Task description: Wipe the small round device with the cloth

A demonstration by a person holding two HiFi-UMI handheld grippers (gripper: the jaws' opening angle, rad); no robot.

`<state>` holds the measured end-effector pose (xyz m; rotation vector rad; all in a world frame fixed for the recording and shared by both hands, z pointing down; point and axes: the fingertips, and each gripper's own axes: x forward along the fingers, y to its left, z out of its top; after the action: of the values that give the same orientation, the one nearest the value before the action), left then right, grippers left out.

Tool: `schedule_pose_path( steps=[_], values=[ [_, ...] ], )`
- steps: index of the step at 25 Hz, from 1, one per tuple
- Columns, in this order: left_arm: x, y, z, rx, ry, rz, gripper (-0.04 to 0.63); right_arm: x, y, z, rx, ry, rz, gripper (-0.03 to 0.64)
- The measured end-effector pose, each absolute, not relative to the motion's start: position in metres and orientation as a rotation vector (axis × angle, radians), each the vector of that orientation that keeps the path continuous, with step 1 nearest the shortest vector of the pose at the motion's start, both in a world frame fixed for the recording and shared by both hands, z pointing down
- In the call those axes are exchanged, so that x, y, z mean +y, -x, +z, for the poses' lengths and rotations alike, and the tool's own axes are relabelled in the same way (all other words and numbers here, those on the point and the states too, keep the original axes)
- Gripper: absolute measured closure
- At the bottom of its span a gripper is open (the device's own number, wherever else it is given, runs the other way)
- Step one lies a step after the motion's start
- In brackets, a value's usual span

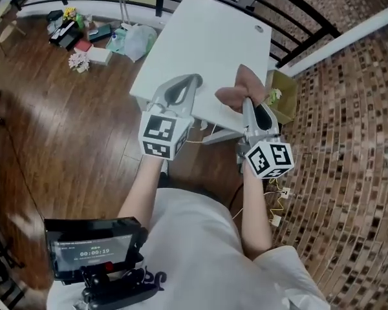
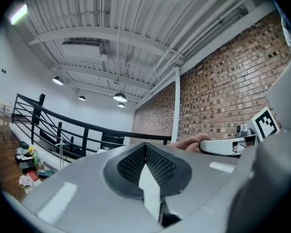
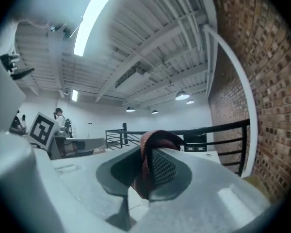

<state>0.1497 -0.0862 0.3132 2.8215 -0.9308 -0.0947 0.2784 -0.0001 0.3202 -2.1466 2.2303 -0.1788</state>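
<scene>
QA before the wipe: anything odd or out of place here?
Right gripper pinches the cloth, but the white table shows only a small round spot at its far edge; too small to tell whether it's the device.

white table [image 1: 207, 50] stands on dark wood floor [image 1: 64, 141], beside a black railing [image 1: 301, 8]. loose clutter [image 1: 81, 41] and a pale plastic bag [image 1: 141, 41] lie near its far corner. brick wall [image 2: 223, 96] noted. ceiling lamps [image 2: 120, 97] lit.

Bright ceiling lights [image 3: 92, 19], fisheye-warped edges
</scene>
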Motion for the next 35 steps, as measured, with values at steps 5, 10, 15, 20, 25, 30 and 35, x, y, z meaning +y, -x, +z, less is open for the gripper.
schedule_pose_path(
  steps=[5, 10, 15, 20, 25, 30, 35],
  values=[
    [-0.006, -0.167, 0.311, -0.946, -2.881, -0.071, 0.578, 0.085, -0.282, 0.313, 2.192, 2.127, -0.137, 0.581],
    [0.086, -0.141, 0.329, -1.054, -2.868, 0.061, 0.578, 0.181, -0.268, 0.324, 2.241, 1.970, -0.246, 0.581],
    [0.148, -0.152, 0.324, -1.048, -2.865, 0.081, 0.578, 0.227, -0.288, 0.342, 2.180, 2.122, -0.391, 0.581],
    [0.155, -0.115, 0.274, -1.144, -2.885, -0.022, 0.566, 0.242, -0.264, 0.293, 2.198, 2.186, -0.240, 0.581],
    [0.162, -0.101, 0.257, -1.168, -2.893, -0.112, 0.577, 0.241, -0.244, 0.266, 2.191, 2.158, -0.133, 0.581],
    [0.173, -0.110, 0.267, -1.134, -2.910, -0.090, 0.577, 0.235, -0.233, 0.263, 2.235, 2.131, -0.094, 0.581],
    [0.176, -0.112, 0.272, -1.125, -2.904, -0.074, 0.577, 0.235, -0.230, 0.265, 2.237, 2.144, -0.080, 0.581]
  ],
)
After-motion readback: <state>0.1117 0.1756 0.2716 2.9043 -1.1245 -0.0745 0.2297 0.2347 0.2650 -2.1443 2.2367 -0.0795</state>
